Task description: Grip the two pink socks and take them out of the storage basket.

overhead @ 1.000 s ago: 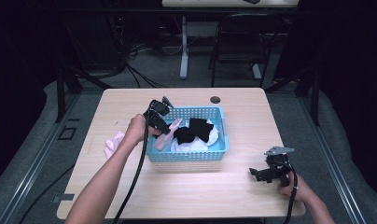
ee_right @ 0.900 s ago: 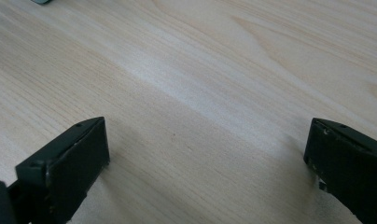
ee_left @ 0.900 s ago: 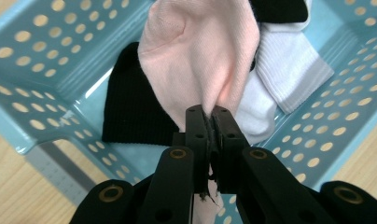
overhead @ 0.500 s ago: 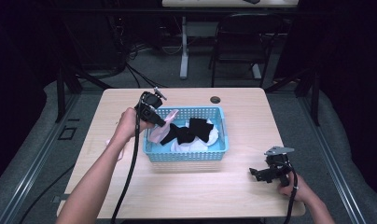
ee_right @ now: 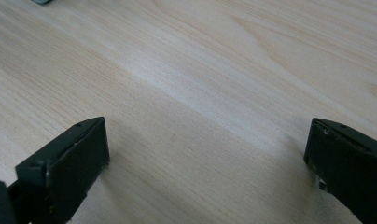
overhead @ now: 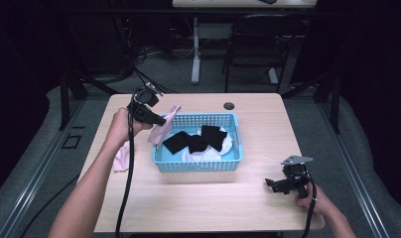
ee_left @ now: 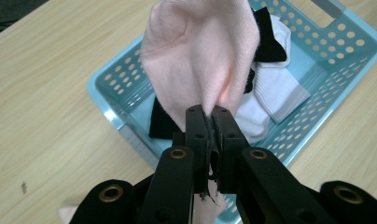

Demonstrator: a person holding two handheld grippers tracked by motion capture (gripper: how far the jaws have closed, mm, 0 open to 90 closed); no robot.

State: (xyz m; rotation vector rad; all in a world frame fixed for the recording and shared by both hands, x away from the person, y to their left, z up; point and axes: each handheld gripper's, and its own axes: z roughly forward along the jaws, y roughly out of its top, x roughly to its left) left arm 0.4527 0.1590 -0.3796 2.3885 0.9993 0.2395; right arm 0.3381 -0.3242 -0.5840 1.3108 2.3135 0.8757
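My left gripper (overhead: 161, 120) is shut on a pink sock (overhead: 165, 126) and holds it in the air over the left end of the blue basket (overhead: 198, 165). In the left gripper view the pink sock (ee_left: 200, 56) hangs from the pinched jaws of my left gripper (ee_left: 210, 116), with the basket (ee_left: 107, 88) below. Black socks (overhead: 196, 140) and white socks (overhead: 201, 154) lie inside the basket. My right gripper (overhead: 271, 184) rests low near the table's front right, and its own view shows it (ee_right: 205, 158) open over bare wood.
A second pink sock (overhead: 121, 156) lies on the table (overhead: 188, 198) left of the basket, beside my left forearm. A dark round grommet (overhead: 229, 105) sits near the far edge. A chair (overhead: 258, 44) and a table leg stand beyond.
My left gripper has risen and drawn back to the left, lifting the pink sock up out of the basket. The right gripper has stayed put.
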